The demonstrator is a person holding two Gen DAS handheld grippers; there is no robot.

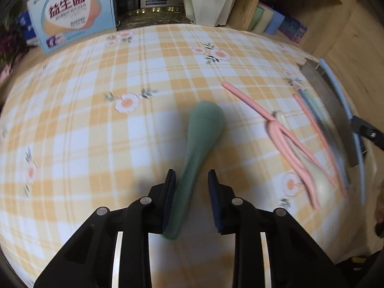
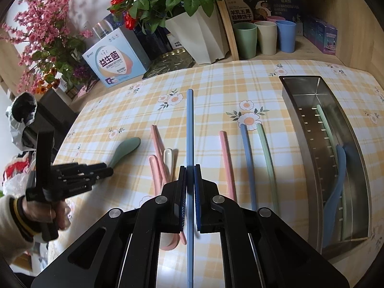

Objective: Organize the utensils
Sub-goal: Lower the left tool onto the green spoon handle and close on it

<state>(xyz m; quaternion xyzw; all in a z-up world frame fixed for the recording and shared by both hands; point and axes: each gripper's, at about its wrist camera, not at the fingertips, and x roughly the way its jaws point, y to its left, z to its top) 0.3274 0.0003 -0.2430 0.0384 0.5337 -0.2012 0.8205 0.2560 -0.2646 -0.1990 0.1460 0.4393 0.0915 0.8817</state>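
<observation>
- Left wrist view: my left gripper [image 1: 192,180] straddles the handle of the green spoon [image 1: 201,139], which lies on the checked tablecloth [image 1: 96,120]. The left pad touches the handle; the right pad stands off it, so the jaws are not clamped.
- Same view, right side: pink chopsticks [image 1: 249,103] and a cream spoon [image 1: 285,124] lie on the cloth; further right everything is blurred, possibly more chopsticks beside the steel tray [image 1: 336,110].
- Right wrist view: my right gripper [image 2: 190,187] is clamped on a blue chopstick [image 2: 189,120], lifted clear of the cloth and pointing away.
- Same view: a pink spoon [image 2: 153,165], one pink chopstick [image 2: 226,158], one blue chopstick [image 2: 247,158] and one green chopstick [image 2: 266,158] lie on the cloth.
- The steel utensil tray [image 2: 300,124] at the right holds a blue spoon [image 2: 338,175] and a green chopstick [image 2: 322,120].
- I see the person's left hand [image 2: 48,211] holding the other gripper at the green spoon's handle.
</observation>
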